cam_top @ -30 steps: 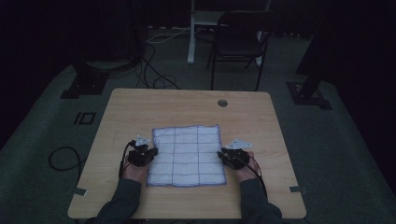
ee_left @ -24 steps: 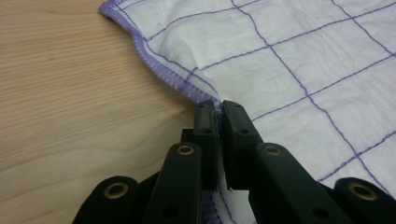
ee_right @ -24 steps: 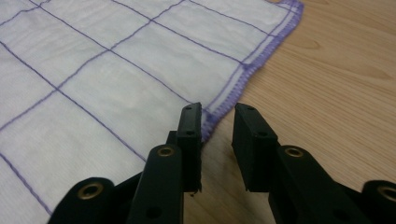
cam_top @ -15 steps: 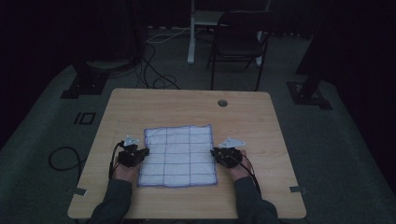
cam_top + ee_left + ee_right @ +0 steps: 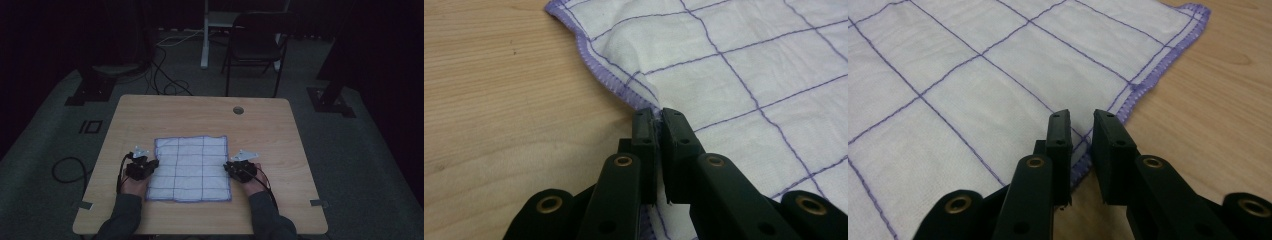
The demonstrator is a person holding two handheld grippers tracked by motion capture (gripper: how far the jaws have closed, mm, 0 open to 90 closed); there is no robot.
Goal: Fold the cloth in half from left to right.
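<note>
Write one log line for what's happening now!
left tool: shut on white purple-checked cloth | right tool: closing over cloth edge, not yet gripping | wooden table

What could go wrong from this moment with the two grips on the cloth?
1. The right gripper, whose jaws have just been closing, has a gap showing over the checked cloth hem; it may close beside the edge and miss.
2. The left gripper pinches only a thin bit of hem, which could slip out when lifted.
3. With one side held, a lift would likely drag the cloth askew across the wooden table.
</note>
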